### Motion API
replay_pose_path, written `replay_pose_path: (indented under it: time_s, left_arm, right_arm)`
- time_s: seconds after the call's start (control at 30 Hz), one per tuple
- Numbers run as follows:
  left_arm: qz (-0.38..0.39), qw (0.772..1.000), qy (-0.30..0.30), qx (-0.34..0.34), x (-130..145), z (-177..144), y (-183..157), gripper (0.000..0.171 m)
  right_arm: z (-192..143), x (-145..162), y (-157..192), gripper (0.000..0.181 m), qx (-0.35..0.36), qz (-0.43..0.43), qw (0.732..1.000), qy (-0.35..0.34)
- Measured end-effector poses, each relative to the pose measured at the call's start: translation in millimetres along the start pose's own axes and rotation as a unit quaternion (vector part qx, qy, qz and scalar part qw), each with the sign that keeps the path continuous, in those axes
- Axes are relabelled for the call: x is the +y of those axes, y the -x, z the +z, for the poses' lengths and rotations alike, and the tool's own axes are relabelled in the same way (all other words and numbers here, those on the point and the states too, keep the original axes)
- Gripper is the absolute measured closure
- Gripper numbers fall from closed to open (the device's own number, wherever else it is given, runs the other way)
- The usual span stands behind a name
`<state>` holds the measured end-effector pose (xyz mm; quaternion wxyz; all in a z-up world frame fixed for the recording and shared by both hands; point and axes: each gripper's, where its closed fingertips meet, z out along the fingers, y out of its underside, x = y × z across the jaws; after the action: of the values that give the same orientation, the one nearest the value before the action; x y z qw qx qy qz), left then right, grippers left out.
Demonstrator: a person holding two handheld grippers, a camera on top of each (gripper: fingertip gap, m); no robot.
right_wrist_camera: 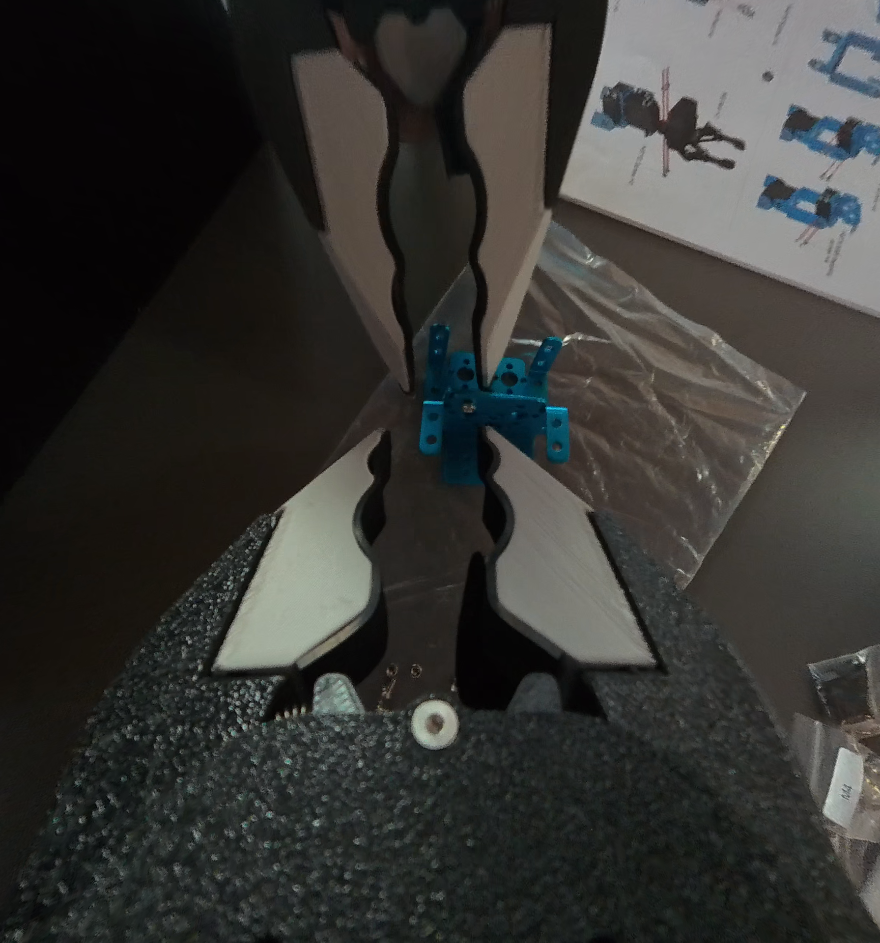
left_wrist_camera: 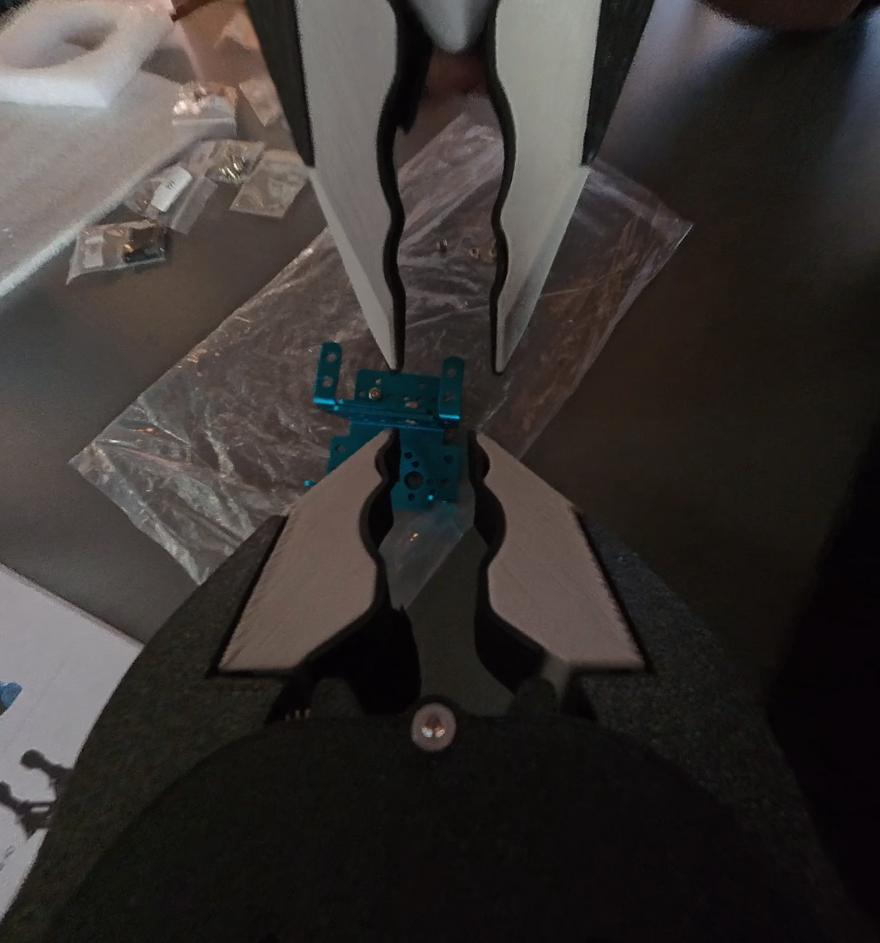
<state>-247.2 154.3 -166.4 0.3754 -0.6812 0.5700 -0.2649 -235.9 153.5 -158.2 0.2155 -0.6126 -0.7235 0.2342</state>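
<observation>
A blue metal bracket assembly (left_wrist_camera: 402, 403), a U-bracket bolted across an upright perforated plate, stands on a clear plastic bag (left_wrist_camera: 223, 433). My left gripper (left_wrist_camera: 433, 433) is open, its tips either side of the plate's lower part, with a narrow gap showing. My right gripper (left_wrist_camera: 448, 367) comes from the opposite side, open, tips just above the U-bracket. In the right wrist view the right gripper (right_wrist_camera: 436, 432) has its right fingertip (right_wrist_camera: 499, 449) against the assembly (right_wrist_camera: 504, 408), its left fingertip well clear. The left gripper (right_wrist_camera: 448, 388) faces it from behind the bracket.
The dark table (left_wrist_camera: 734, 408) carries a white printed sheet (right_wrist_camera: 734, 102) with blue pictures, several small bags of hardware (left_wrist_camera: 172, 189) that also show in the right wrist view (right_wrist_camera: 861, 740), a white foam block (left_wrist_camera: 44, 56) and loose nuts (left_wrist_camera: 473, 250) on the bag. The grippers are tip to tip, or close to it.
</observation>
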Motion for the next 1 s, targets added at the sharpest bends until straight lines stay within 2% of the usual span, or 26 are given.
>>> replay_pose_path:
  time_s: [0.1, 0.17, 0.2, 0.33, 0.43, 0.57, 0.83, 0.9, 1.0]
  left_arm:
    - [-0.009, 0.999, -0.042, -0.005, -5, -16, 14, 0.13]
    - [-0.008, 0.999, -0.042, -0.011, -2, -15, 24, 0.109]
    - [-0.005, 0.999, -0.034, 0.001, 0, -11, 23, 0.108]
    - [0.03, 0.999, -0.021, 0.023, -4, 1, 20, 0.109]
    - [0.039, 0.999, -0.011, 0.037, -5, 9, 17, 0.109]
    - [0.063, 0.998, -0.008, 0.029, -6, 12, 17, 0.113]
    - [0.078, 0.997, -0.019, -0.001, -7, 8, 17, 0.113]
    - [0.081, 0.997, -0.014, -0.006, -5, 9, 18, 0.113]
    - [0.074, 0.997, -0.012, -0.005, -4, 9, 18, 0.113]
  right_arm:
    - [-6, -3, -6, 0.143, 0.006, 0.016, 0.999, -0.027]
    - [-11, -9, -7, 0.14, 0.01, 0.033, 0.998, -0.058]
    - [-12, -11, -8, 0.139, 0.012, 0.044, 0.997, -0.068]
    - [0, 0, 3, 0.139, -0.008, 0.063, 0.997, -0.035]
    - [7, 6, 2, 0.15, 0.028, 0.039, 0.999, -0.009]
    - [5, 1, 2, 0.173, 0.054, 0.012, 0.998, -0.013]
    - [3, -3, 3, 0.173, 0.014, 0.063, 0.997, -0.046]
    - [5, -1, 5, 0.156, 0.01, 0.053, 0.998, -0.035]
    - [9, 0, 1, 0.145, 0.048, 0.01, 0.999, -0.005]
